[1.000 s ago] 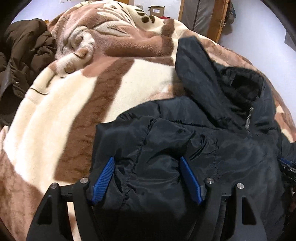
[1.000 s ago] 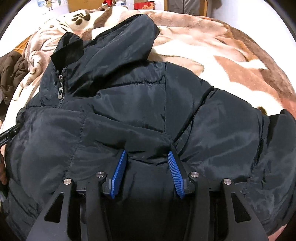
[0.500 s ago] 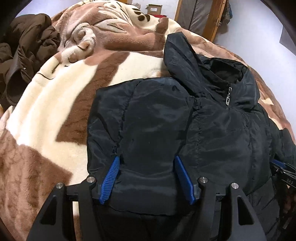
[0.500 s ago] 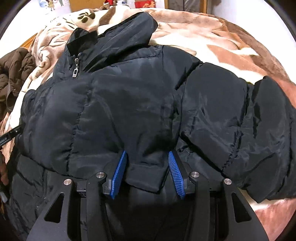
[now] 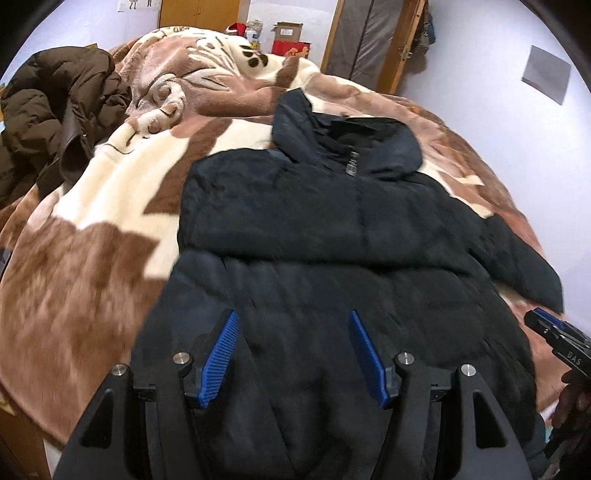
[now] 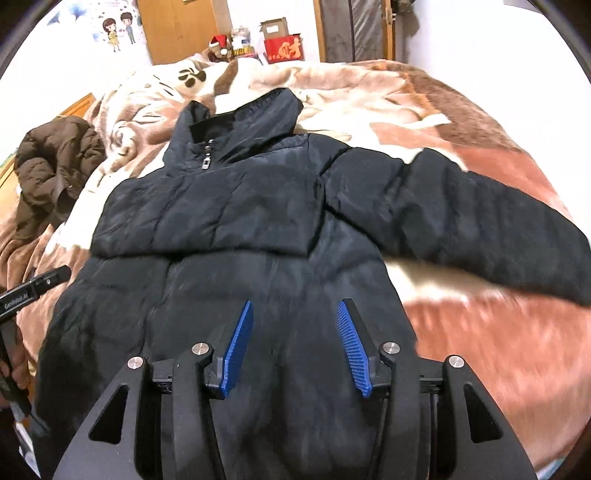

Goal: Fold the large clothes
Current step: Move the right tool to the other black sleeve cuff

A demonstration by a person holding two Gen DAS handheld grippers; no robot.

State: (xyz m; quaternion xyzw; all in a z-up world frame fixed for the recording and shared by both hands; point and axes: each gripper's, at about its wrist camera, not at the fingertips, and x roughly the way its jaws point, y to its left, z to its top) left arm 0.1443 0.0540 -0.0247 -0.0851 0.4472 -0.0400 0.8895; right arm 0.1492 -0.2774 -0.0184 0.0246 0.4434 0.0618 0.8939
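A: What lies beyond the fingers?
B: A brown-and-cream blanket [image 5: 110, 206], with the black jacket [image 6: 236, 236] spread front-up ahead of both.
A: And the grippers?
B: Left gripper [image 5: 291, 360] and right gripper [image 6: 295, 347] both gape wide, gripping nothing, over the jacket's hem.

A bed fills the room, covered by a brown-and-cream blanket [image 6: 424, 96]. Behind it stand a wooden door [image 6: 177, 29], a red box [image 6: 284, 50], a cardboard box [image 6: 275, 26] and what may be a fabric wardrobe [image 5: 373, 37]. Walls [image 5: 498, 48] are pale; cartoon stickers [image 6: 120, 31] hang left.
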